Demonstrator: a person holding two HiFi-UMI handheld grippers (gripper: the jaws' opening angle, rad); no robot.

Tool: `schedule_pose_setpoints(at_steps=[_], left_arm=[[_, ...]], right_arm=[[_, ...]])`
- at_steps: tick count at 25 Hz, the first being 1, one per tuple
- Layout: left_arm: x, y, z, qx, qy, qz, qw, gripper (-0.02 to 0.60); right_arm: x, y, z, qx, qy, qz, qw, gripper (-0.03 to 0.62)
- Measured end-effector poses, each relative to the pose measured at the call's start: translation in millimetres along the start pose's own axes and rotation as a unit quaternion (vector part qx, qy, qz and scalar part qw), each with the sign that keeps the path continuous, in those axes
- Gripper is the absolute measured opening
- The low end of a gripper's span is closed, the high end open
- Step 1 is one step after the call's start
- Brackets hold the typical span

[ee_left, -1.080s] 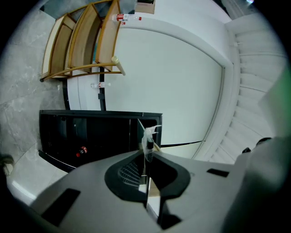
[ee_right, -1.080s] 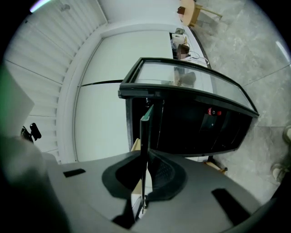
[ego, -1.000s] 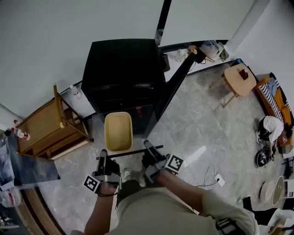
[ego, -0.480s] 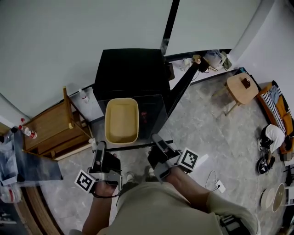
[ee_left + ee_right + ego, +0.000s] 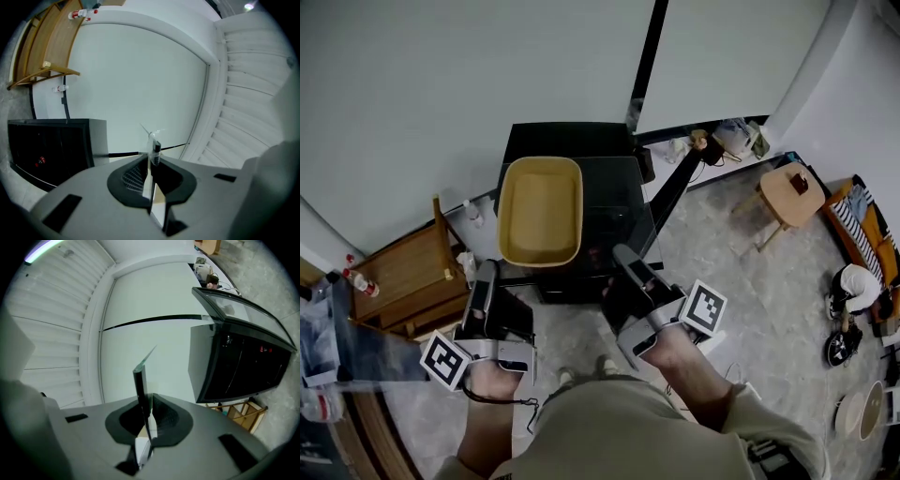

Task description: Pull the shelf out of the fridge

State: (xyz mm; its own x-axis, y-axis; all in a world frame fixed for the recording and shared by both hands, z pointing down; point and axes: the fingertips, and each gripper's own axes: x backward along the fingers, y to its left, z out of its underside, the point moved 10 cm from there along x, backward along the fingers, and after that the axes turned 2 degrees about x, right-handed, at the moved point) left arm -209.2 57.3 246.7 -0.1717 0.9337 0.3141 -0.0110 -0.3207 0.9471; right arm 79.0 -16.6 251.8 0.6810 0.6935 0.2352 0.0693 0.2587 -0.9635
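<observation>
Your shelf [image 5: 617,220] is clear, glossy glass; the tub [image 5: 541,211] on it looks like smooth, matt tan plastic. The fridge [image 5: 567,139] is glossy black, the floor [image 5: 741,253] polished stone.

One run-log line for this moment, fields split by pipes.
left gripper: shut on glass shelf | right gripper: shut on glass shelf | yellow tray: on glass shelf | glass shelf: out of fridge, held in air

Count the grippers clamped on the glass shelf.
2. The left gripper is shut on the near edge of the shelf at its left end. The right gripper is shut on the same edge at its right end. Neither is hidden.
</observation>
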Motion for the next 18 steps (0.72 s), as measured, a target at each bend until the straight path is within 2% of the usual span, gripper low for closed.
schedule_pose_setpoints(at_steps=[4,8,12,18], left_arm=[[-27,-23,-6,-0.013,0.009,0.019,0.9997,0.023],[-40,-27,-6,-0.014,0.013,0.029,0.9994,0.028],[-41,-19,-7,-0.011,0.017,0.02,0.9996,0.029],[-40,10,-3,-0.001,0.02,-0.012,0.9997,0.03]], right_arm=[[-16,26,-13,0.003,-0.002,-0.01,1.0,0.006],[-24,36,-24,0.016,-0.002,-0.015,1.0,0.006],[-25,30,-24,0.012,-0.001,-0.005,1.0,0.006],[-22,2,-31,0.001,0.002,0.024,1.0,0.006]])
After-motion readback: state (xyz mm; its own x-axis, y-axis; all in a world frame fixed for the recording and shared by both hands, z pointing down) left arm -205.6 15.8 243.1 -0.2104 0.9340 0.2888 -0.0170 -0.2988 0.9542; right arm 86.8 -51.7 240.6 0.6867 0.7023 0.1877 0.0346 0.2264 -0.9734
